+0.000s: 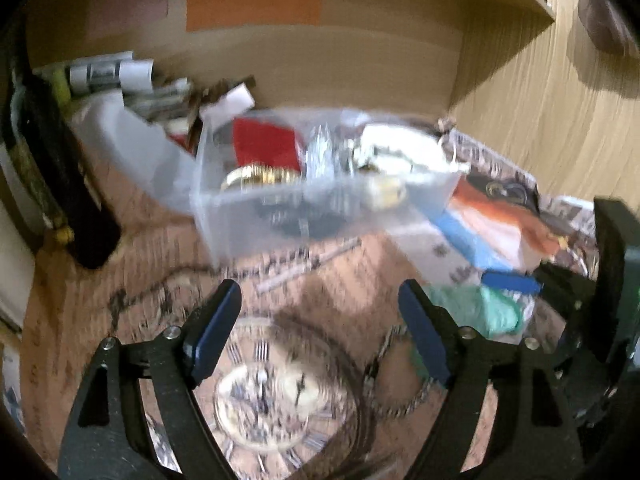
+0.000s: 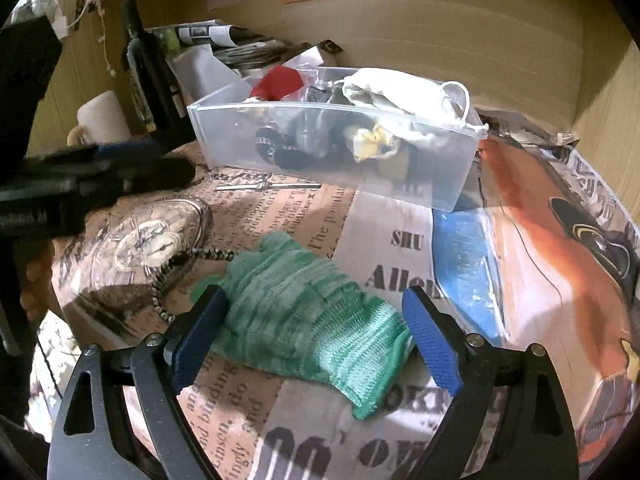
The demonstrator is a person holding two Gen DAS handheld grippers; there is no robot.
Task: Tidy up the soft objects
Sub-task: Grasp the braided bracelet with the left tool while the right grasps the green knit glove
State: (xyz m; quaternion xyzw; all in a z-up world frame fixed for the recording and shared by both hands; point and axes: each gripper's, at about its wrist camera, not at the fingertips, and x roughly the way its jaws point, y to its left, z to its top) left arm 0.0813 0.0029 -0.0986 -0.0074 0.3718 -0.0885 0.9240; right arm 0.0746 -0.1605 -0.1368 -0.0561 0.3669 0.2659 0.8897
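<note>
A green knitted glove [image 2: 304,312] lies flat on the printed tablecloth [image 2: 280,208]. My right gripper [image 2: 316,320] is open, its blue pads on either side of the glove's cuff end, not closed on it. A clear plastic bin [image 2: 400,168] behind holds a white cloth [image 2: 400,92], a red item [image 2: 280,82], a yellow item and dark things. In the blurred left wrist view my left gripper [image 1: 320,320] is open and empty above the clock print, with the bin [image 1: 248,216] ahead and the glove [image 1: 480,308] to the right.
A dark bottle [image 2: 146,64] and a white mug [image 2: 102,118] stand at the left. Papers and rolls [image 2: 224,40] pile behind the bin. A wooden back wall [image 2: 440,32] and side wall enclose the table. My left gripper shows at the left in the right wrist view [image 2: 100,168].
</note>
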